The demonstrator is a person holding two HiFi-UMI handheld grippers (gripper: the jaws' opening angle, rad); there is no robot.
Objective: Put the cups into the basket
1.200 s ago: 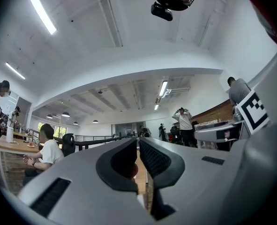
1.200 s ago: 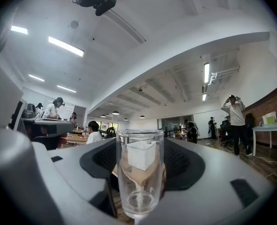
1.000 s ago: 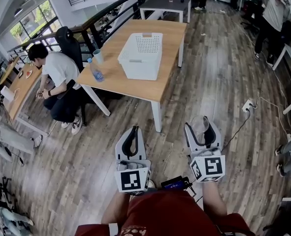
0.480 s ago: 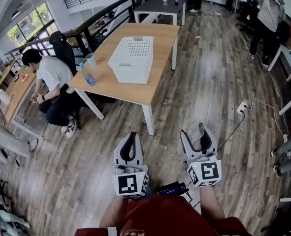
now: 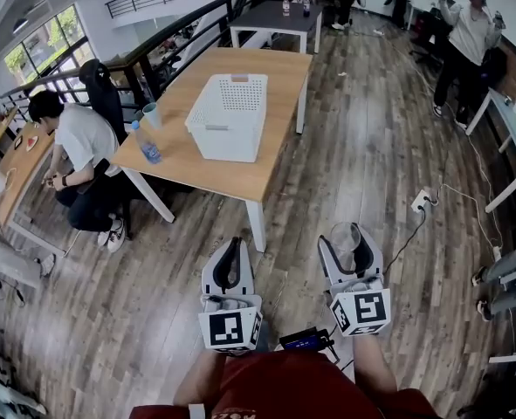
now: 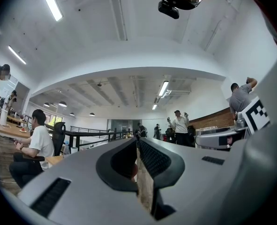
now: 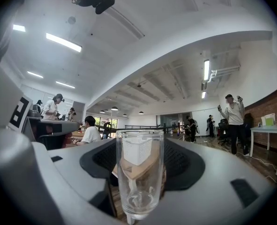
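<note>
Right gripper (image 5: 351,244) clamps a glass (image 7: 139,172); left gripper (image 5: 232,246) has its jaws together, empty. Best to carry the glass upright to the far basket (image 5: 225,143) and lower it inside before releasing.

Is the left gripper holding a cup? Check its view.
No, the left gripper has its jaws together with nothing between them; the cup is in the right gripper.

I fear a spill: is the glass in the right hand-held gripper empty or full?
Empty. The clear glass stands upright in the right hand-held gripper, and no liquid shows inside.
</note>
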